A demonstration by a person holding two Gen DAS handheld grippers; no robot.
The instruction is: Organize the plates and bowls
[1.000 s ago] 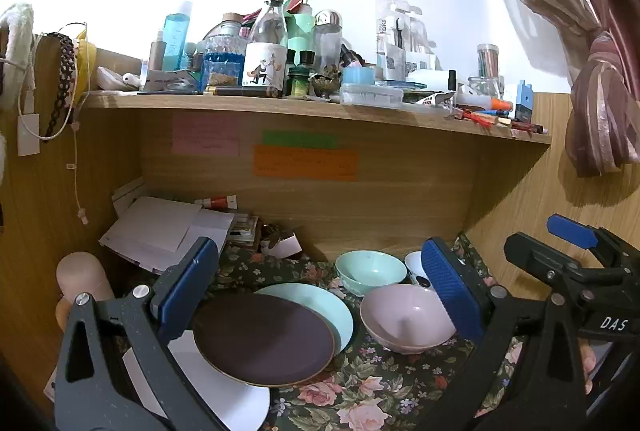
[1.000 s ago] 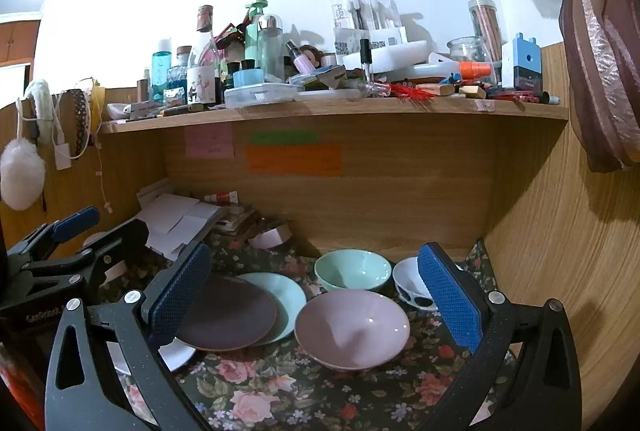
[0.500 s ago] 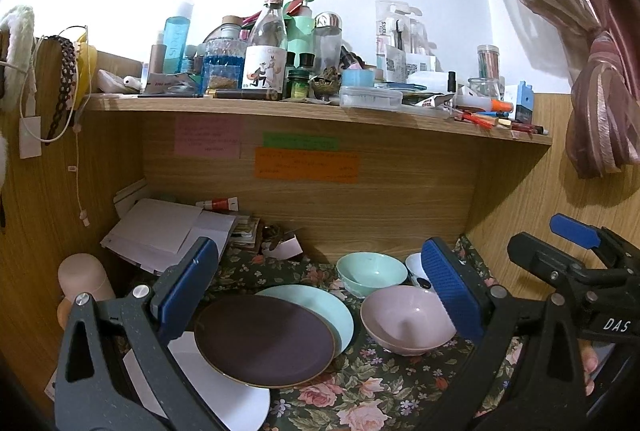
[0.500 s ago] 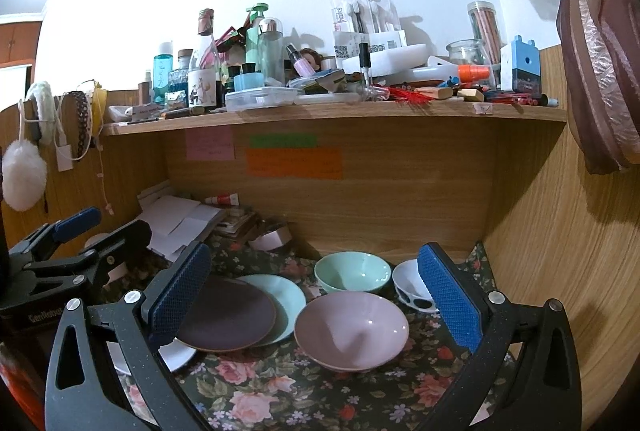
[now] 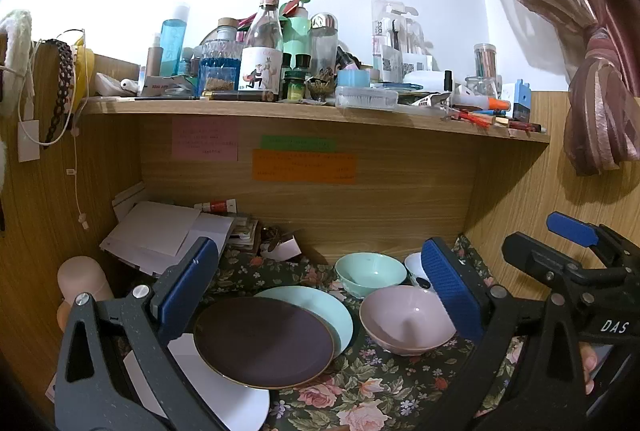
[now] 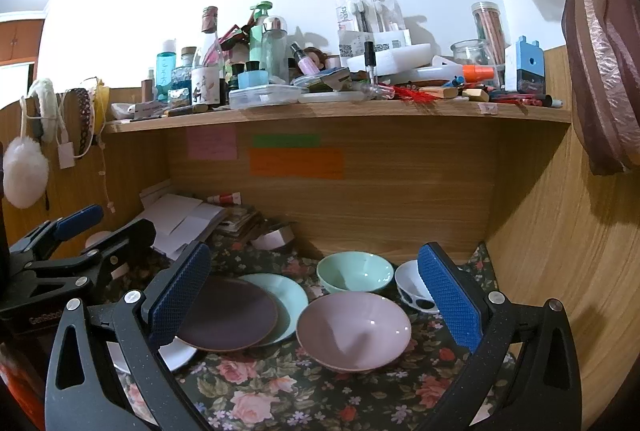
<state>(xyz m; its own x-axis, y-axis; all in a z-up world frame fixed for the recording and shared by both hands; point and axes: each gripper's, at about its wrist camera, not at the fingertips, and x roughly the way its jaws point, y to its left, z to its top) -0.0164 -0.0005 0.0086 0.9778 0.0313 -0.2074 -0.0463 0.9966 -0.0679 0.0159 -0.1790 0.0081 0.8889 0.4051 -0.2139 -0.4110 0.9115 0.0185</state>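
Three plates, three bowls on the floral-cloth worktop [image 6: 280, 387], both hand-held grippers empty, jaws apart. Left to right: flat white plate [image 5: 236, 403] at the bottom, dark brown round plate [image 5: 264, 343] overlapping it and the pale mint plate [image 5: 336, 315]; then pink bowl [image 6: 354, 329], mint bowl [image 6: 354, 273] behind it, small white bowl [image 6: 412, 285] at far right. All likely glazed ceramic: stiff, slick, breakable. Pinch at rims; plates sit low, so slide a finger under an overhanging edge. Left hand-held gripper [image 5: 320, 287] faces the plates, right hand-held gripper [image 6: 316, 295] the pink bowl.
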